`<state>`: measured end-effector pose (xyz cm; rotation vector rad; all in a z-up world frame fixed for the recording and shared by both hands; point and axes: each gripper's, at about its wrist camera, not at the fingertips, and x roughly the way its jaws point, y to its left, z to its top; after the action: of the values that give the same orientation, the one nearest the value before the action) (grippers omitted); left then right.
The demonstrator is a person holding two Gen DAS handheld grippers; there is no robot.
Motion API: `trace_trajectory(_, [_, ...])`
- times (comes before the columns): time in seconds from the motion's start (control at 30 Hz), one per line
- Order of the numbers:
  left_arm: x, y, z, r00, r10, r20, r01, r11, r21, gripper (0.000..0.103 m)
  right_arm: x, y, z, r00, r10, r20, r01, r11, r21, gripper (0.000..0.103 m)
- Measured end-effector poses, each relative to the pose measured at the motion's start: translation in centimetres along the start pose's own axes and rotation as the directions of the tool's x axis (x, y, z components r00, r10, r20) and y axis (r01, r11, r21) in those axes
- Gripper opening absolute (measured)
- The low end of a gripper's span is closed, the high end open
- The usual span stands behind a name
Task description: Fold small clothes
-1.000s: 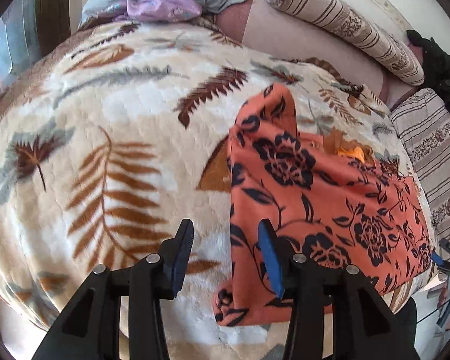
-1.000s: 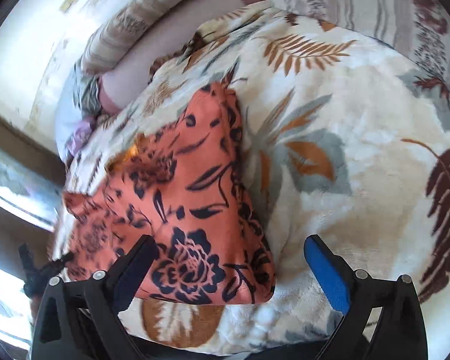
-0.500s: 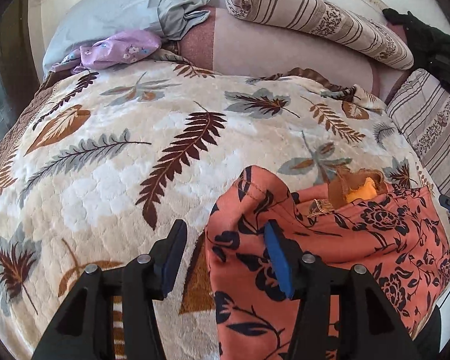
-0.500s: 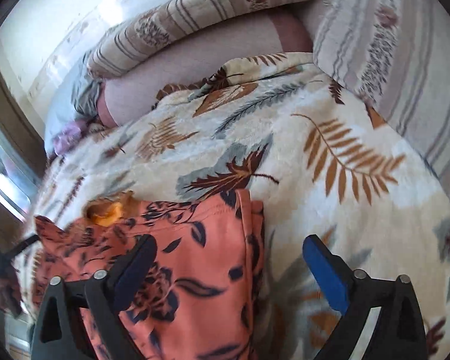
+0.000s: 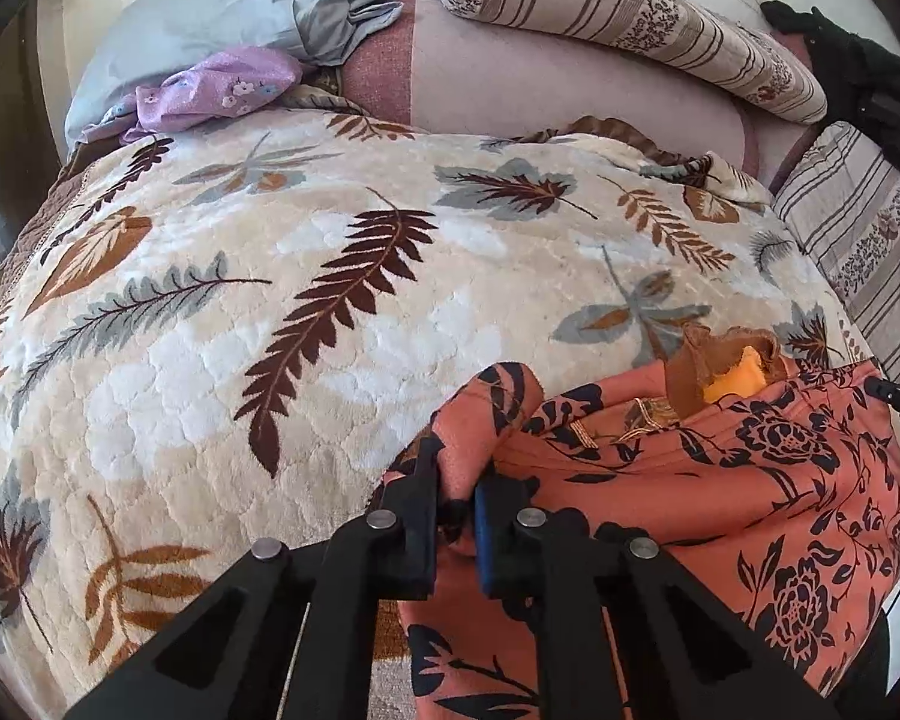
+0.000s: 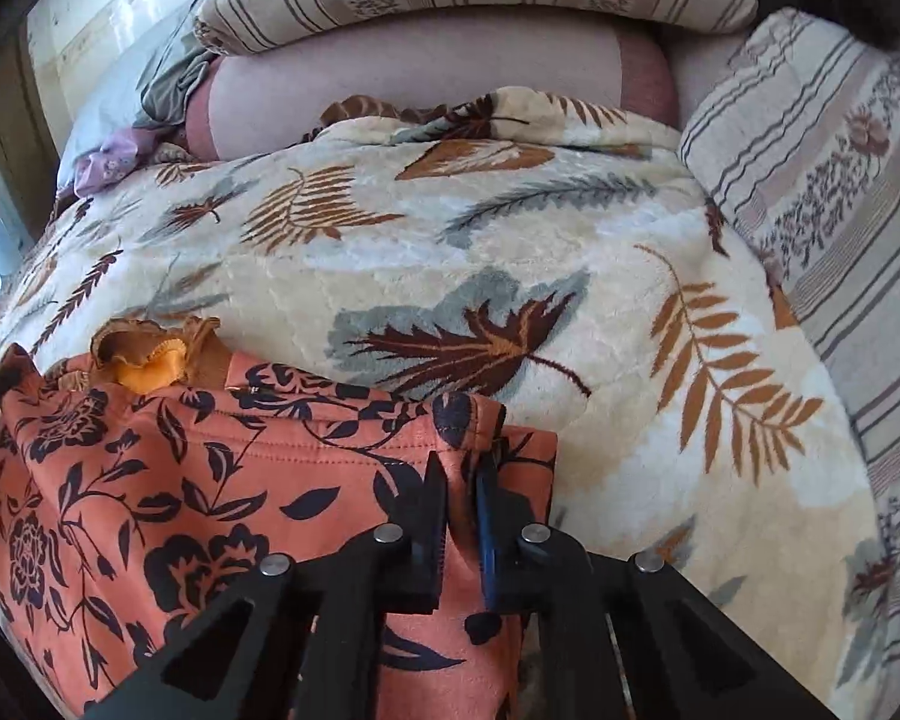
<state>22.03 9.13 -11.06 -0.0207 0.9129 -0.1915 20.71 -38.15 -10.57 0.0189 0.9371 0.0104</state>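
The orange cloth [image 5: 690, 498] with dark flowers lies on the leaf blanket [image 5: 306, 300] on the bed, at the near edge. The left gripper [image 5: 457, 480] has its fingers [image 5: 423, 498] squeezed on one top corner of the cloth. The right gripper [image 6: 462, 492] pinches the other top corner. A small yellow piece [image 6: 150, 369] peeks out past the cloth's far edge
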Motion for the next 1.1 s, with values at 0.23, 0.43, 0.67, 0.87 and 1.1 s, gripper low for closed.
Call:
trace_trajectory(0.23, [-12.6,-2.4,-1.1,0.960,-0.074,0.271,0.060,0.996,0.061,0.008,-8.7,-0.3,-0.2,0.973,-0.022,0.229,0.009,0.998,0.058,0.006])
trace_trajectory(0.43, [-23.5,-4.4,-7.0,0.904,-0.171,0.392,0.126,0.982,0.139,0.009,-21.1,-1.3,-6.0,0.860,-0.030,0.509,-0.096,0.971,0.218,0.006])
trace_trajectory(0.67, [-13.1,-3.1,-1.7,0.948,-0.078,0.307,0.031,0.988,0.153,0.017,-12.9,-4.3,-2.6,0.927,0.032,0.374,-0.133,0.959,0.249,0.006])
trace_trajectory(0.87, [2.7,3.1,-1.0,0.987,0.153,-0.047,-0.157,0.981,-0.112,0.039,3.9,-5.5,-2.3,0.995,0.100,-0.003,-0.093,0.933,0.348,0.026])
trace_trajectory(1.1, [-7.4,5.3,-3.2,0.987,0.086,0.135,-0.047,0.962,-0.269,0.063,-4.7,-5.9,-5.2,0.985,0.034,0.168,-0.097,0.919,0.382,0.087])
